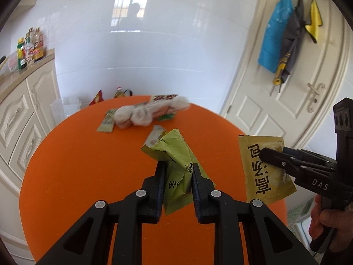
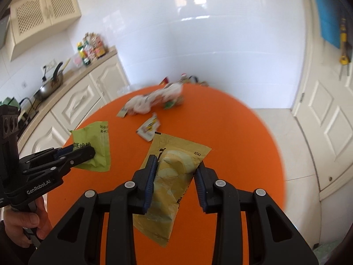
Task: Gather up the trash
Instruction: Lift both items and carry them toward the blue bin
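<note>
While an orange round table (image 1: 88,165) serves as the reference surface, both grippers are observed above it, each clamped on a piece of trash. The left gripper (image 1: 177,176) is closed on a crumpled green wrapper (image 1: 174,154), which is pinched between the pads and held clear of the table's near part. The right gripper (image 2: 176,172) is closed on a yellow-brown packet (image 2: 172,176), likewise raised above the table, to the right of the green wrapper. A small white sachet (image 1: 155,135) is noted lying flat near the table's centre. Towards the table's far edge, a bundle of white plastic bags (image 1: 145,112) is seen, with a pale green sachet (image 1: 107,122) lying beside it. A hand (image 1: 328,223) is seen gripping the right gripper's handle. A cream panelled door (image 1: 286,101) stands beyond the table's right side.
</note>
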A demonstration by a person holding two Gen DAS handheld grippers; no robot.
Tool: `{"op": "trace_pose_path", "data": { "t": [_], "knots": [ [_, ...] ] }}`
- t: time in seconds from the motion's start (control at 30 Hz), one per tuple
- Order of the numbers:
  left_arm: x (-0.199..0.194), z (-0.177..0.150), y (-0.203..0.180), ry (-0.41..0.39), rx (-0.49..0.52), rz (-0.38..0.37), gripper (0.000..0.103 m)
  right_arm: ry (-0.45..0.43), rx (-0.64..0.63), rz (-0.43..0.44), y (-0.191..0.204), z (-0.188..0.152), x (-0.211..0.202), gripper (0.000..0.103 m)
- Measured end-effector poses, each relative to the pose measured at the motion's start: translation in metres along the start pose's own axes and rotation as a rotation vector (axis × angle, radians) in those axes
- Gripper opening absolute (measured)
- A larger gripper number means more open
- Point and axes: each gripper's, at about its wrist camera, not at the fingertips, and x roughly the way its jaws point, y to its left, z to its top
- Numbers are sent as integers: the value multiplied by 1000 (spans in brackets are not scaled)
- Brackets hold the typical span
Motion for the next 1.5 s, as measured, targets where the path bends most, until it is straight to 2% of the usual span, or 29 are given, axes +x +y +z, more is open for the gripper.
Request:
{"op": "trace_pose_path", "data": {
  "t": [0.27,0.47,0.73,0.9,1.03,1.27,1.5],
  "knots": [
    [-28,4,-48,-66,107,-85,18,-129,54,-90,-46,-2,-82,33],
    [-36,2,-102,-90,194,-185,18,-203,115,-180,-90,-15,-143,33],
    [-8,3,-178,-44,316,-336,18,-226,244,-343,-164,-57,-204,33],
    [34,-12,-230,76,385,-431,18,-171,354,-437,-221,-100,-216,33],
    [76,-31,-268,191,446,-456,18,-85,433,-482,-261,-133,-194,33],
    [167,-73,-320,421,488,-448,18,35,587,-475,-325,-188,-148,33],
    [248,-86,-357,582,507,-419,19,133,681,-462,-373,-219,-108,35]
  ]
}}
